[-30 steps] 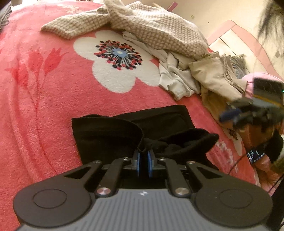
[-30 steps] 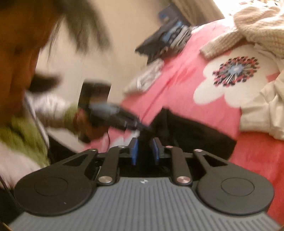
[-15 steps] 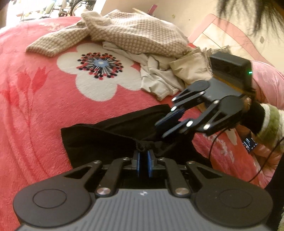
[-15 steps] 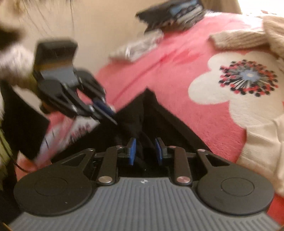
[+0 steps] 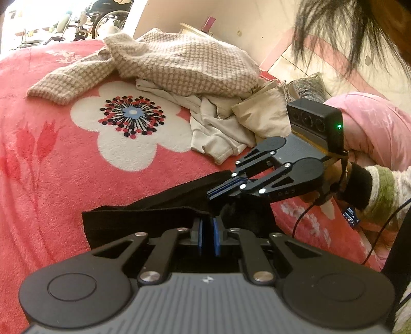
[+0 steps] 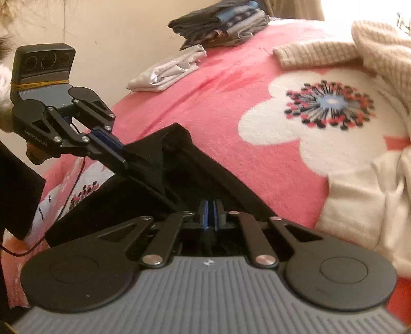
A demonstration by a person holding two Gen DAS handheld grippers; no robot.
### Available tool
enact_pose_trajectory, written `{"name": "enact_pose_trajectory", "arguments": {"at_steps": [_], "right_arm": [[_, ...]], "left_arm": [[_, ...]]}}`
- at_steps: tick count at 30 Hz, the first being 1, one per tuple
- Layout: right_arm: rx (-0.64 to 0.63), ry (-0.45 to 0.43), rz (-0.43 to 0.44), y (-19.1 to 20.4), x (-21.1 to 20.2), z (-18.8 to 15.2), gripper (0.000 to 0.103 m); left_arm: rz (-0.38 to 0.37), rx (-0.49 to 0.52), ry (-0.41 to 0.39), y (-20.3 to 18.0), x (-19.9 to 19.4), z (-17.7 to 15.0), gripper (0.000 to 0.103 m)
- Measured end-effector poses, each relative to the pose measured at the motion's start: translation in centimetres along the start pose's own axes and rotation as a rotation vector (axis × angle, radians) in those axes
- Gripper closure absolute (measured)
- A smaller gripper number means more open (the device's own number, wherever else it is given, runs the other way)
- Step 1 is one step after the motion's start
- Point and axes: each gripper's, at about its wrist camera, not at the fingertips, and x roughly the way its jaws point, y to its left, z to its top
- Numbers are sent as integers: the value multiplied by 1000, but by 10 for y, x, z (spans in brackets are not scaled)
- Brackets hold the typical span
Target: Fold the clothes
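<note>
The black garment point(image 5: 143, 218) lies on the near part of the bed, on a pink blanket point(image 5: 51, 179) printed with a large white flower point(image 5: 131, 128), and both tongs hold it by its near edge. The left tongs point(image 5: 207, 237) are together, their blue pads clamped on a fold of the black cloth; seen from the right wrist, these same tongs point(image 6: 110, 149) come in from the left and pinch a raised corner of the garment, which stands up in a ridge above the blanket. The right tongs point(image 6: 209, 213) are also closed on the black fabric, with only a thin slit between the pads. From the left wrist they point(image 5: 223, 187) reach in from the right, tips pressed together over the cloth, held by a hand point(image 5: 331, 179) in a dark cuff and a green and white sleeve.

Beyond the garment, well apart from it, a checked beige sweater point(image 5: 179, 64) sprawls over cream clothes point(image 5: 218, 128) heaped at the far right of the bed. In the right wrist view a stack of folded dark clothes point(image 6: 218, 23) and a folded grey piece point(image 6: 167, 69) sit by the wall at the far edge.
</note>
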Motion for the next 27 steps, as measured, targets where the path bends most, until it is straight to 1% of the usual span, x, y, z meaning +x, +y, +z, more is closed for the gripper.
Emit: {"name": "enact_pose_trajectory", "arguments": {"at_steps": [2, 5, 7, 10, 12, 14, 16, 20, 22, 25, 27], "right_arm": [[30, -31, 21, -2, -7, -1, 98], [84, -85, 100, -7, -19, 1, 95], [112, -100, 143, -10, -21, 3, 93], [109, -91, 159, -8, -17, 8, 86], [83, -63, 197, -4, -9, 12, 83], [31, -40, 210, 3, -3, 14, 79], [-10, -15, 209, 11, 1, 14, 78], [-45, 31, 210, 18, -1, 9, 78], [-61, 52, 209, 22, -2, 6, 74], [-43, 48, 178, 20, -15, 0, 69], [-23, 48, 149, 19, -18, -6, 68]], "left_arm": [[0, 5, 1, -1, -1, 0, 94], [-2, 3, -4, -2, -1, 0, 94], [-5, 1, -10, -2, -2, 0, 94], [-4, 6, -11, -3, -3, 0, 94], [-3, 0, -16, -1, -4, 0, 94], [-2, -6, -20, 0, -5, 1, 94], [-1, -11, -24, 1, -6, 1, 94], [-3, -42, -39, 6, -5, 4, 94], [-10, -63, -51, 10, -2, 7, 94], [-9, -89, -68, 17, 5, 13, 94], [-3, -109, -78, 23, 12, 15, 94]]}}
